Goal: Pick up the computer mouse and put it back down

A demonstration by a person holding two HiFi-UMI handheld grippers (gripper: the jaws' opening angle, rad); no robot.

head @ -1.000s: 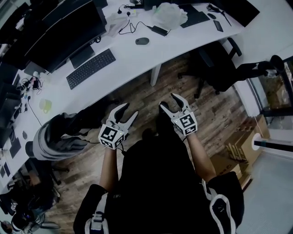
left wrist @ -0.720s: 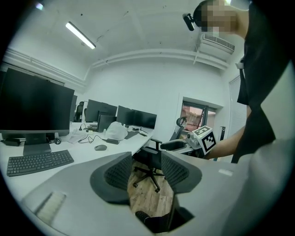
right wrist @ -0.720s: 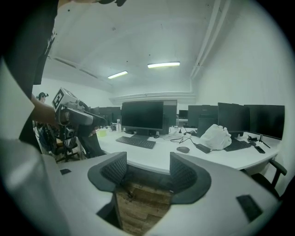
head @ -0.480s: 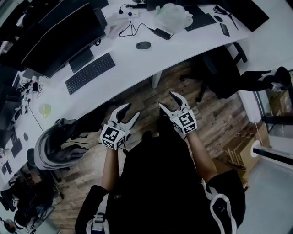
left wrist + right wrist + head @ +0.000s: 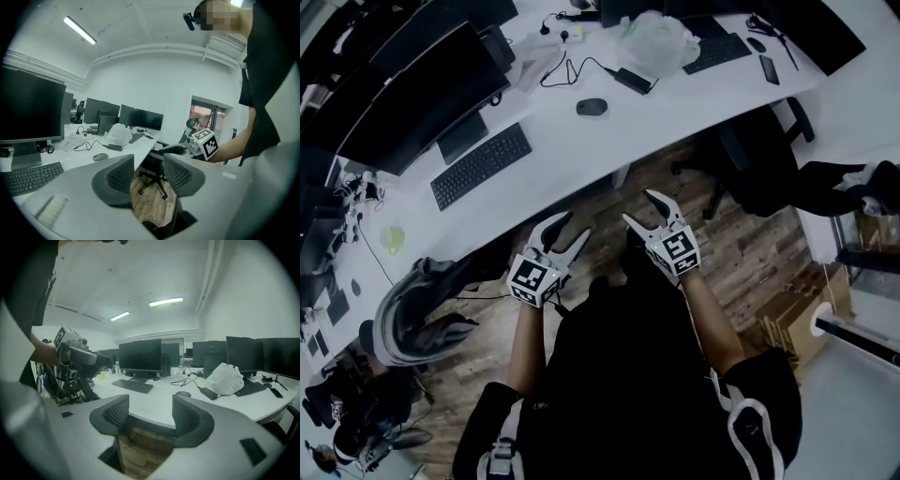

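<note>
We cannot make out which end of the computer mouse is its front. In the head view it is only a small dark oval, and no cable shows at either end. Its long axis runs nearly left to right across the frame. It lies flat on the white desk in the upper middle of the picture. The keyboard is at its lower left and the white plastic bag at its upper right. Both grippers are well apart from it. Our own dark torso fills the lower middle and hides the floor under it.

The left gripper and the right gripper hang over the wooden floor below the desk's edge. Each has its jaws apart with nothing held. Between the left gripper's jaws, its own view shows only floor and an office chair. Between the right gripper's jaws we see only floor and the desk's edge.

In the right gripper view the mouse sits just above the right-hand jaw, which cuts off its lower edge. In the left gripper view it shows whole, left of centre. Only the gripper views show the ceiling lights.
</note>
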